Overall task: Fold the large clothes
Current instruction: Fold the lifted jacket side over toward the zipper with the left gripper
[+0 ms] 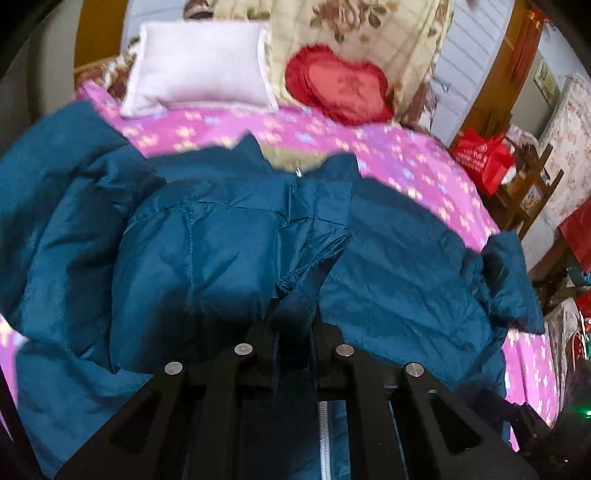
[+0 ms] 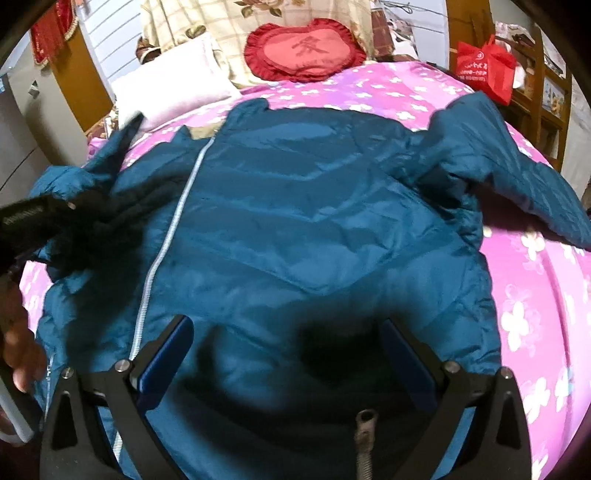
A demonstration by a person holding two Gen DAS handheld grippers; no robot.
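Pink bedsheet (image 2: 517,295): teal jacket (image 2: 295,221) lies lengthwise, collar toward pillows (image 2: 173,85).

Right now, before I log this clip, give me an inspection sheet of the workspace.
Surface: bed with pink flowered sheet.
Job's things: teal padded jacket spread out, zip closed, right sleeve lying outward.
Clutter: white pillow, red heart cushion, floral quilt.
Grippers: left gripper shut on jacket fabric; right gripper open above the jacket.
Cables: nothing seen.
Surroundings: red bag on wooden shelf.
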